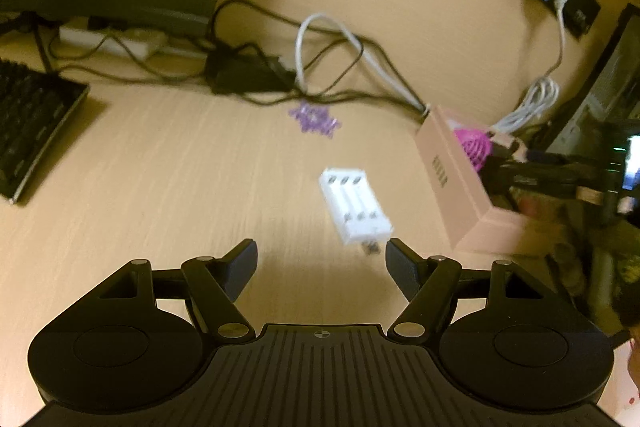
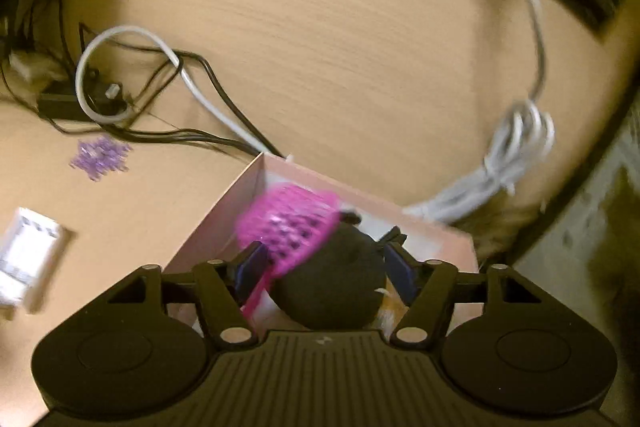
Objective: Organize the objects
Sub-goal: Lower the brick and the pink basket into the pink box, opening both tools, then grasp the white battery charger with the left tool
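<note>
A white battery charger (image 1: pixel 354 207) lies on the wooden desk just ahead of my left gripper (image 1: pixel 322 257), which is open and holds nothing. To its right stands an open pink box (image 1: pixel 452 179). My right gripper (image 2: pixel 326 263) hangs over the pink box (image 2: pixel 248 195), jaws apart. A blurred magenta brush (image 2: pixel 288 227) sits loose by the left finger, its handle trailing down. Under it, a round black object (image 2: pixel 332 287) lies between the fingers inside the box. The magenta brush (image 1: pixel 474 147) also shows above the box rim in the left wrist view.
A small heap of purple pieces (image 1: pixel 314 119) lies behind the charger. Black and white cables (image 1: pixel 320 39) run along the back wall to a black adapter (image 1: pixel 248 75). A keyboard (image 1: pixel 32 131) sits far left; a coiled white cable (image 2: pixel 516 147) hangs right of the box.
</note>
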Demonstrator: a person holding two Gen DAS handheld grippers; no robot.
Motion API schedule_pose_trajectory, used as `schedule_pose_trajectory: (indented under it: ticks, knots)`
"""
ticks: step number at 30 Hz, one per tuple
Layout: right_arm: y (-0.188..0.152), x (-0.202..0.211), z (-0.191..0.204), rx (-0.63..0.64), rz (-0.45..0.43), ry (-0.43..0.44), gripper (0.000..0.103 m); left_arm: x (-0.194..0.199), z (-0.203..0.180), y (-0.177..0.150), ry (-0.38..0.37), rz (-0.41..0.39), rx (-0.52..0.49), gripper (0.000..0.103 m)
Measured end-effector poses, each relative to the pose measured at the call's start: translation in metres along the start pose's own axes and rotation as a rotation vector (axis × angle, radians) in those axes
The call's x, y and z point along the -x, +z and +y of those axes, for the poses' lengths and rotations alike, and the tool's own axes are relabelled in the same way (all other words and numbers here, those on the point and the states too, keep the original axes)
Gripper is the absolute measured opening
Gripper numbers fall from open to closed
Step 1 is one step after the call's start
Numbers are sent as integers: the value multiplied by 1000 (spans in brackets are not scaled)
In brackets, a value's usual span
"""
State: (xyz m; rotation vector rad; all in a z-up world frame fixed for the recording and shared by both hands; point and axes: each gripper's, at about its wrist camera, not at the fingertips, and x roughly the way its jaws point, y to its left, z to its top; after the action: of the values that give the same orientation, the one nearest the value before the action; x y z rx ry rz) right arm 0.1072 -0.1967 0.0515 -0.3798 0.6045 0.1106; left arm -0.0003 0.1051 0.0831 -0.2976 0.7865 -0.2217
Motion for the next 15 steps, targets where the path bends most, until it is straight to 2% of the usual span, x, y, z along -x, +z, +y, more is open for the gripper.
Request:
schedule_pose_trajectory:
  ticks: [6,9,11,13,15]
  knots:
    - [-25,45,-1,-101,-28,42,77,-18,-11,-4,-25,57,-37,76]
    - [-37,75,4,-152,-42,71,82,-33,-26,5,-40,59,-53,76]
    - [-43,91,10,-183,-47,92,84,-49,-37,14,-15,50,-50,76]
    - [-50,106,16,-198,-45,101,85,-65,-47,23,59,38,-40,76]
    - [-56,116,24,-206,-40,105,85,-79,-54,27,102,30,-59,76]
